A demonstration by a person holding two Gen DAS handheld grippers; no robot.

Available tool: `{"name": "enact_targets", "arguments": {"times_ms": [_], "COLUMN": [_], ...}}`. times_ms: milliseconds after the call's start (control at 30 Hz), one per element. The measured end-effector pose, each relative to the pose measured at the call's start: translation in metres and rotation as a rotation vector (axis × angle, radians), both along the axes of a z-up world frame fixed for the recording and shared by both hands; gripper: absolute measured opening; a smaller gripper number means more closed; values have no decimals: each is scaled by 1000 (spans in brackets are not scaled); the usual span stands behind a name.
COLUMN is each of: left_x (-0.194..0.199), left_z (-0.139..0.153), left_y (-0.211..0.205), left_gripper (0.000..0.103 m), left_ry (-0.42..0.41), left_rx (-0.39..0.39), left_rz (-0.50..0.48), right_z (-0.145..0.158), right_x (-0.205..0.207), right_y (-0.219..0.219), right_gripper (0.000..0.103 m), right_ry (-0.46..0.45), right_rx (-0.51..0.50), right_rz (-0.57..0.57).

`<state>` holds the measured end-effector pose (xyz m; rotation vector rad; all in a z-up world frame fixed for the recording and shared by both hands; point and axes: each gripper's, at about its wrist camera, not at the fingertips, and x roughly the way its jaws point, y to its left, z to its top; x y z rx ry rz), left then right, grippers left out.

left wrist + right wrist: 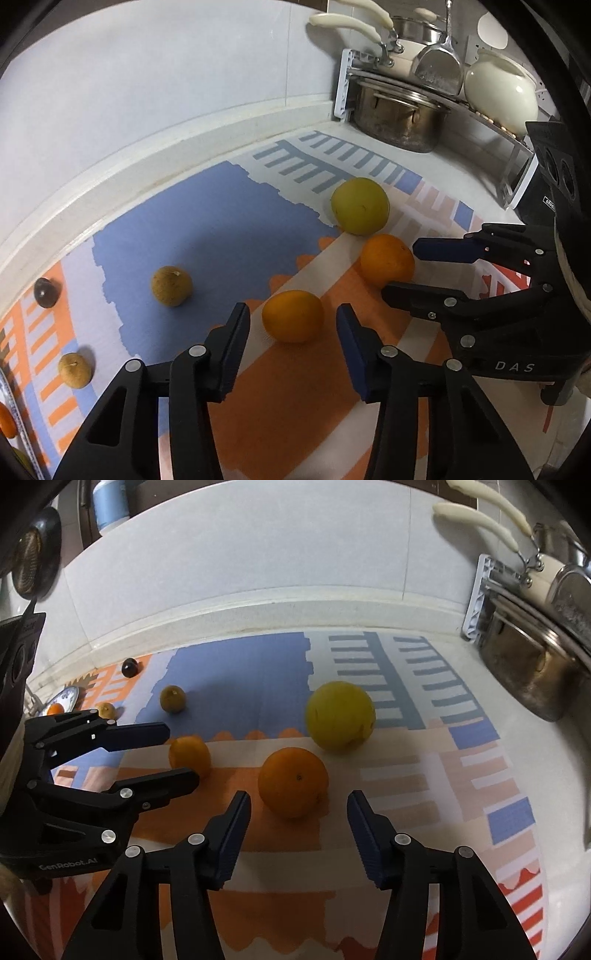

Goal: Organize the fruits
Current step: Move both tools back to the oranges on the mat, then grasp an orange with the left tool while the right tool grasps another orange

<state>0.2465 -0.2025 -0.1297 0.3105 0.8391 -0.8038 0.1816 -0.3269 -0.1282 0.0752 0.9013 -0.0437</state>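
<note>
Two oranges lie side by side on the patterned mat covering the desk (424,155). In the left wrist view, the left claw (293,325) is released, its fingers straddling the near orange (293,315) at lower centre without touching it. In the right wrist view, the right claw (299,806) is likewise released around the second orange (293,782). Each fruit lies dead ahead of its own claw; being round, neither has a long axis to favour.

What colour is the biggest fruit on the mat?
Yellow-green. The biggest fruit shows best in the right wrist view, behind the oranges.
</note>
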Motion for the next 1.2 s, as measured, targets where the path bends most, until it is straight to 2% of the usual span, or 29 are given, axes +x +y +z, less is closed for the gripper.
{"name": "enact_targets", "arguments": {"times_ms": [233, 367, 433, 700, 1200], "left_x": [9, 8, 7, -6, -37], "left_z": [-10, -9, -8, 8, 54], "left_y": [-5, -3, -3, 11, 65], "left_gripper": [36, 35, 35, 35, 35], "left_ry": [51, 58, 59, 17, -63], "left_rx": [5, -4, -6, -6, -61], "left_rz": [7, 13, 17, 69, 199], "right_z": [-7, -9, -9, -1, 44], "right_x": [13, 16, 17, 8, -25], "right_y": [-4, -4, -2, 5, 45], "right_gripper": [50, 42, 42, 41, 41], "right_ry": [26, 25, 22, -12, -124], "right_rx": [28, 52, 45, 53, 51], "right_rz": [15, 25, 23, 5, 7]}}
